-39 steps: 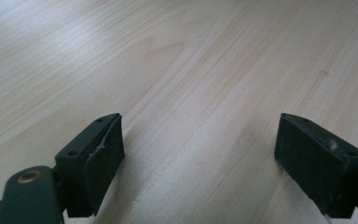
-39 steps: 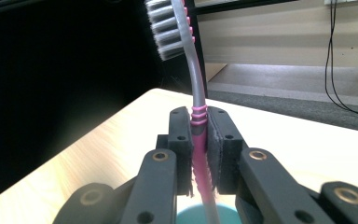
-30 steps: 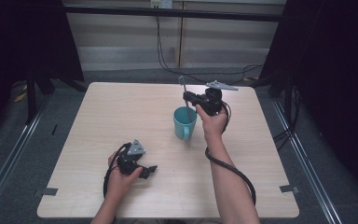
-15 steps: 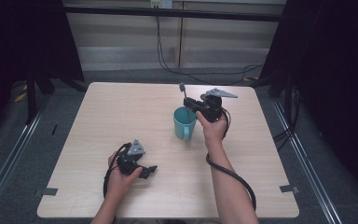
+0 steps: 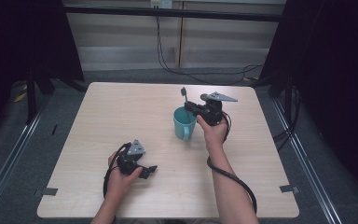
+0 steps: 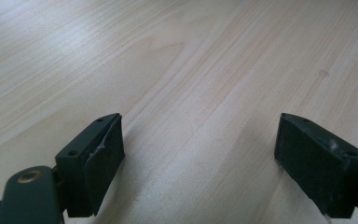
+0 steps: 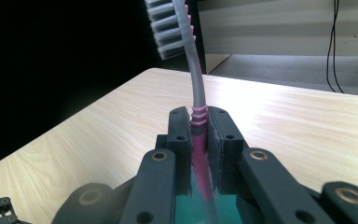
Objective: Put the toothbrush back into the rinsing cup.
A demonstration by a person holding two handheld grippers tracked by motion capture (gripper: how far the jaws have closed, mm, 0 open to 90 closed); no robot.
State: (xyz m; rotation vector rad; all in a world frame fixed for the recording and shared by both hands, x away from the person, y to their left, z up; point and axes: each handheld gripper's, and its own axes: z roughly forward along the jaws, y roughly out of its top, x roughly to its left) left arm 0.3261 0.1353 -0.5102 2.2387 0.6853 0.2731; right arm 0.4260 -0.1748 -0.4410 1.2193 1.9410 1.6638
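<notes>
The toothbrush [image 7: 196, 88] I'm holding is a light, slim thing, and I judge its grey-and-pink handle stiff enough to steer but with a little spring in the curved neck; the ribbed pink section looks like the surest place to pinch, since the smooth grey plastic above it could slip or twist between flat pads. My right tool [image 7: 199, 122] is pressed together on exactly that ribbed stretch, just below the neck. The brush stands close to upright, long axis vertical, bristle head at the top and the bristles facing toward nine o'clock in the right gripper view, while the lower handle runs down into the teal mug [image 5: 184, 122]. From the high view the mug sits on the worktop [image 5: 121, 112] a little toward one o'clock of centre, its handle turned toward six o'clock, and I'd guess it's light enough to tip if I drag the brush sideways against the rim. My left tool [image 5: 145, 171] rests on the worktop at about seven o'clock, well apart from the mug, its jaws spread and holding nothing.
</notes>
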